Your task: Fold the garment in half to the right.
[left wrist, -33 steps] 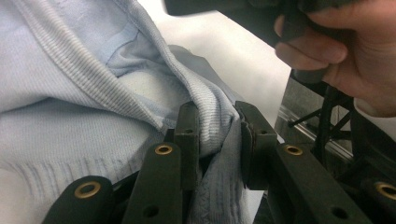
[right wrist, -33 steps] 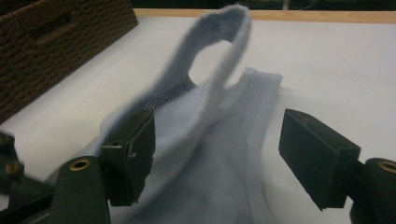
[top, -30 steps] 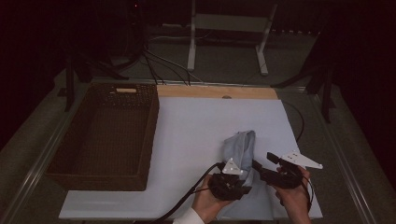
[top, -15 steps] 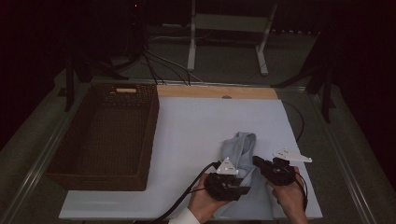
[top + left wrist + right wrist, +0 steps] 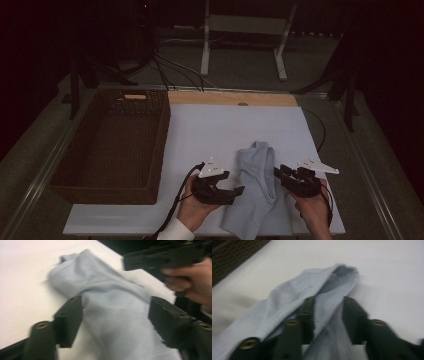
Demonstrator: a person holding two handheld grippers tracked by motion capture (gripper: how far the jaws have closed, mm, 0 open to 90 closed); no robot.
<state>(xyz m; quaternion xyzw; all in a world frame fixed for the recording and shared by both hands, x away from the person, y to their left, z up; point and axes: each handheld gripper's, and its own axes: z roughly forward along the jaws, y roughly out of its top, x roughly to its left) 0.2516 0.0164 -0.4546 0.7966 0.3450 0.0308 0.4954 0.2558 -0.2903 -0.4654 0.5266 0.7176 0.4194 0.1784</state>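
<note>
One light blue cloth (image 5: 257,187) lies crumpled on the white table sheet (image 5: 220,130), at the near right part, running from mid-sheet down to the near edge. Two grippers flank it. Left gripper (image 5: 235,191) sits just beside the cloth's left edge, low over the sheet, pointing right toward the cloth. In the left gripper view its jaws stand wide apart with the cloth (image 5: 112,312) between them; the pads do not press on it, and the jaws have just been opening. Right gripper (image 5: 278,172) is at the cloth's right edge, pointing left. In the right gripper view a fold of the cloth (image 5: 322,297) runs up between its jaws; the left jaw lies against the fabric, a gap shows at the right jaw, so no firm pinch is visible. These jaws have just been opening too.

Around: one dark wicker basket (image 5: 75,165) at the left, well apart from the cloth, its right wall along the sheet's left edge. One wooden strip (image 5: 200,97) along the far edge of the sheet. One white metal stand (image 5: 207,45) and loose cables (image 5: 172,70) on the floor beyond the table. One black cable (image 5: 182,190) trails from the left gripper toward the near edge. Nothing lies between cloth and basket but bare sheet.
</note>
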